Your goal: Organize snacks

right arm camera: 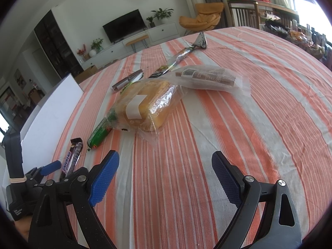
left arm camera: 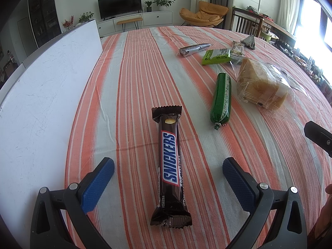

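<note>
A brown Snickers bar (left arm camera: 170, 166) lies lengthwise on the striped tablecloth (left arm camera: 134, 83), its near half between the wide-apart blue pads of my open left gripper (left arm camera: 168, 166). Beyond it to the right lie a green sausage stick (left arm camera: 221, 99) and a bagged bread loaf (left arm camera: 259, 85). My right gripper (right arm camera: 165, 164) is open over bare cloth, with the bread loaf (right arm camera: 145, 105) a little ahead of it. The Snickers bar (right arm camera: 71, 159) and green sausage stick (right arm camera: 99, 132) show at its left, next to the left gripper's blue fingertip (right arm camera: 50, 167).
A white board (left arm camera: 41, 95) lies along the table's left side. Farther back are a silver wrapped bar (left arm camera: 194, 49), a green packet (left arm camera: 216, 57), a clear-bagged snack (right arm camera: 207, 78) and a triangular packet (right arm camera: 200, 40). Chairs and a TV cabinet stand beyond the table.
</note>
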### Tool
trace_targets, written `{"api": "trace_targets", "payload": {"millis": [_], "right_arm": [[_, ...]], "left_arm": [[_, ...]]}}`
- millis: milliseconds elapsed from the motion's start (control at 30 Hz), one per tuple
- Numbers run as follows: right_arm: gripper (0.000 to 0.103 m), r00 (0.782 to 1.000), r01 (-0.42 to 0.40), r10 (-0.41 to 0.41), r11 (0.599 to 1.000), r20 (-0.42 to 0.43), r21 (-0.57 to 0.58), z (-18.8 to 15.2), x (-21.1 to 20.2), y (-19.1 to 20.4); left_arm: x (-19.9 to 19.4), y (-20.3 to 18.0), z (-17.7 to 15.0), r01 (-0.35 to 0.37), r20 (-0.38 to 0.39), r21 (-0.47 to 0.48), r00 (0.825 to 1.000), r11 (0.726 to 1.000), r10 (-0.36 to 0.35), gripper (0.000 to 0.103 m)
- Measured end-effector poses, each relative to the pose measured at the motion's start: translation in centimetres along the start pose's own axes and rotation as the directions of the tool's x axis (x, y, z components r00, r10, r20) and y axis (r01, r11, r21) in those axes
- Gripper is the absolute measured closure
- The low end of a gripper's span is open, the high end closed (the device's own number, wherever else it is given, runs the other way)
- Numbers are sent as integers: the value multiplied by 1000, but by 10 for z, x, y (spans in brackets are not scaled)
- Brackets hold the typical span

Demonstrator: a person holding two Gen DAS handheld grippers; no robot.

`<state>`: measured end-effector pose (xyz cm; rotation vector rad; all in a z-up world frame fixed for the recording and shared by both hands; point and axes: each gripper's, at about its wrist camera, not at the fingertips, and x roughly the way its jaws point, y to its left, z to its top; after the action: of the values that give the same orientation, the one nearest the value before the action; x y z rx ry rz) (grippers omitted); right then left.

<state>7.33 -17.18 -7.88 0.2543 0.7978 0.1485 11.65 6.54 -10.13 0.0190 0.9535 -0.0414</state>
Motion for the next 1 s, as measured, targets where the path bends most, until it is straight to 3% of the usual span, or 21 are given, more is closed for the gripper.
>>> {"api": "trace_targets", "payload": {"millis": [400,500,600,667,767,900,1000], "right_arm": [[10,1000,-1,1,1000,2,4,0,0,0],[10,1000,-3,3,1000,4,10,0,1,1],[10,1000,-4,4,1000,1,17,1,3,3],[10,1000,-4,4,1000,0,17,0,3,4],[10,1000,-2,2,1000,3,16,0,1,3],[10,1000,-7,6,1000,7,24,-1,-3,4],[10,994,-107,107,989,1,101,-1,-9,-5]], "left_arm": [[-1,-2,2,11,-8,19,1000,1000,-10,3],[-8,-8,-2,24,3,42,1000,999,-24,17],[-14,-17,-3,44,10,79,999,996,-45,47],[-17,-21,-3,47,13,94,999,995,-48,85],[-22,-20,-6,69,14,68,997,995,-70,86],[-42,-1,-17,182,17,-59,983,982,-181,86],[-68,15,-24,224,57,-104,974,969,-219,86]]}}
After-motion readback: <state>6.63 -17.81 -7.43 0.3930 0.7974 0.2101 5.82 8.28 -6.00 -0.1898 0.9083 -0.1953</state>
